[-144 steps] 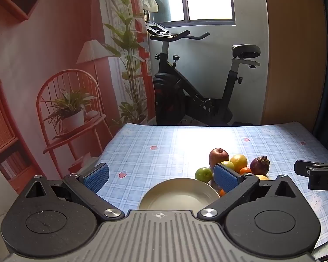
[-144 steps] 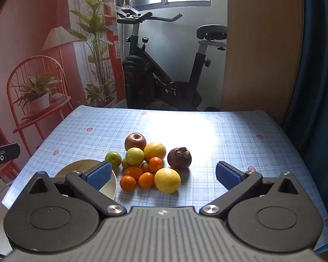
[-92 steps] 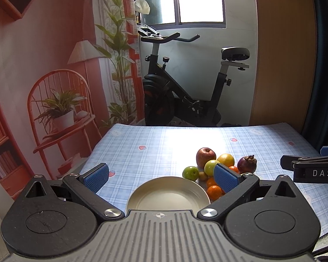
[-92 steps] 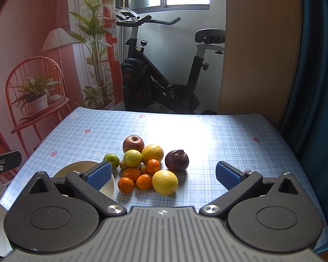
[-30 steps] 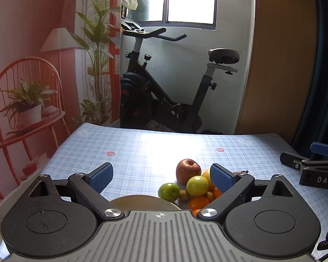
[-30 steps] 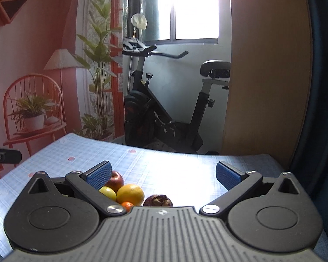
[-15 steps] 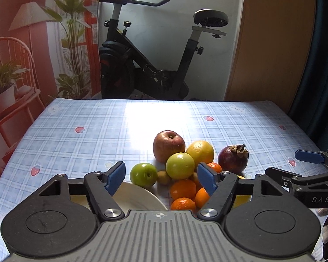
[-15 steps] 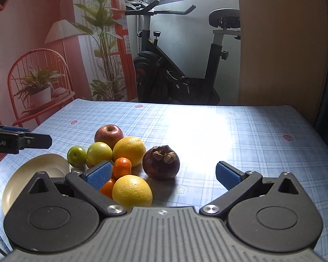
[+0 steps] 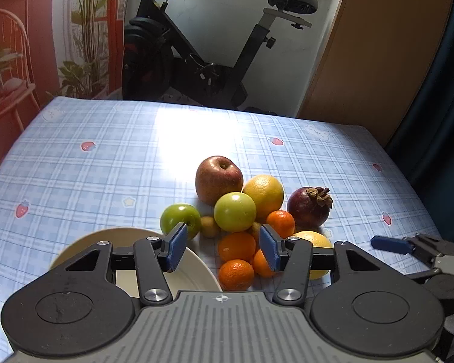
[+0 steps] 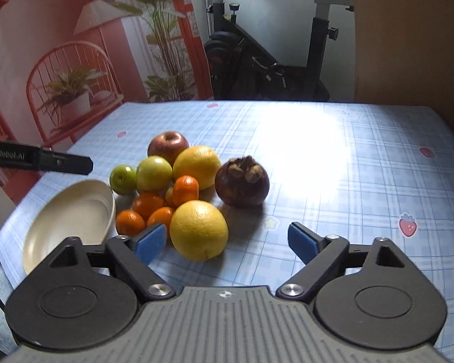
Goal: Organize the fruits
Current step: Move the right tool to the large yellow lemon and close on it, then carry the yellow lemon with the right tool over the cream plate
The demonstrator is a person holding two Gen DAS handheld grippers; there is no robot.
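Cream plate [image 9: 75, 243] is set beside the fruit pile [image 9: 242, 211] for loading; left gripper [image 9: 224, 248] and right gripper [image 10: 227, 242] are closing, nothing clamped yet.

My matt black plastic left tool [image 9: 222, 249] has blue rubbery pads [image 9: 176, 246]. The blue checked desk cloth [image 10: 333, 157] shines glossy; the cream plate [image 10: 72, 211] looks smooth, the dimpled yellow orange [image 10: 198, 230] waxy.
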